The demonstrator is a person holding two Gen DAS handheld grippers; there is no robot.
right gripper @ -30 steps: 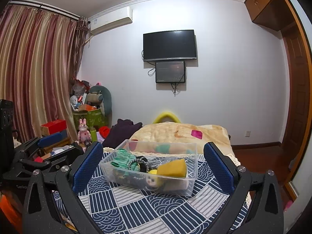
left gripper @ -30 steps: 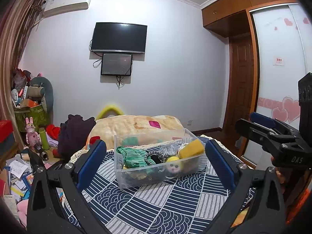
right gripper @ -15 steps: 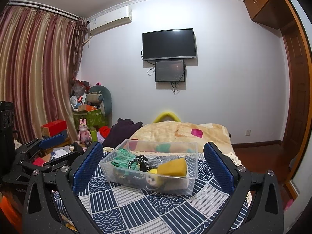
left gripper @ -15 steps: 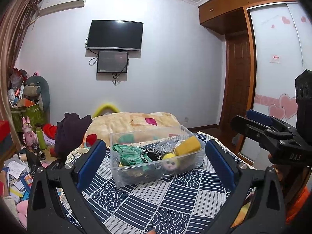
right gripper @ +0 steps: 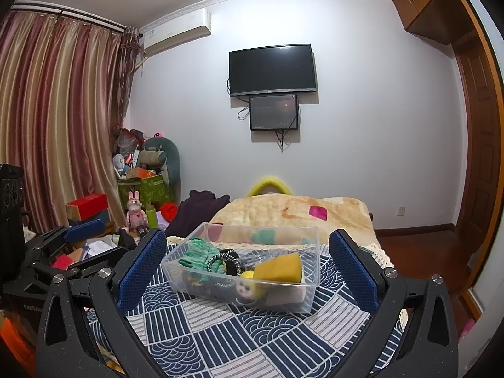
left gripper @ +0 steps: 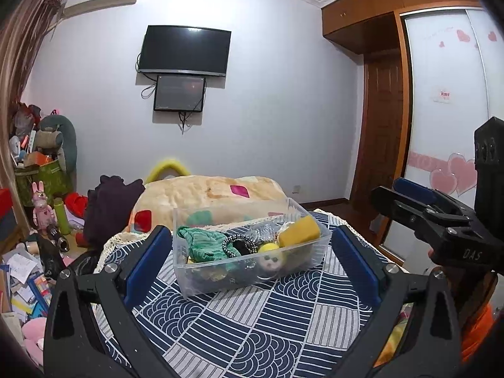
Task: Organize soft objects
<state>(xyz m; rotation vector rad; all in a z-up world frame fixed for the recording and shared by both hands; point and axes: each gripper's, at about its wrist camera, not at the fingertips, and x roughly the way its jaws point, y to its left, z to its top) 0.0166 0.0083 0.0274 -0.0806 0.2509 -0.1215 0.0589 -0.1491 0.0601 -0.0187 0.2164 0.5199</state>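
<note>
A clear plastic bin [left gripper: 201, 283] [right gripper: 308, 296] stands on the navy and white patterned cloth [left gripper: 252, 330] [right gripper: 220, 340]. It holds a green knitted cloth [left gripper: 201, 242] [right gripper: 197, 253], a yellow sponge [left gripper: 299, 230] [right gripper: 278, 267], a black and white hair tie [left gripper: 231, 245] [right gripper: 220, 260], and a small yellow doll head [left gripper: 269, 256] [right gripper: 245, 288]. My left gripper [left gripper: 252, 255] is open and empty, short of the bin. My right gripper [right gripper: 247, 263] is open and empty, also short of the bin. The right gripper also shows in the left wrist view [left gripper: 409, 195].
A beige blanket [left gripper: 208, 192] [right gripper: 293, 214] lies behind the bin. A dark garment [left gripper: 110, 201] and a cluttered floor with toys and boxes [left gripper: 34, 220] [right gripper: 138, 195] sit to the left. A wardrobe with heart stickers [left gripper: 447, 126] stands at the right.
The left gripper has shifted slightly, so the bin sits a little more to the left in its view. The right gripper has barely moved. Both stay open.
</note>
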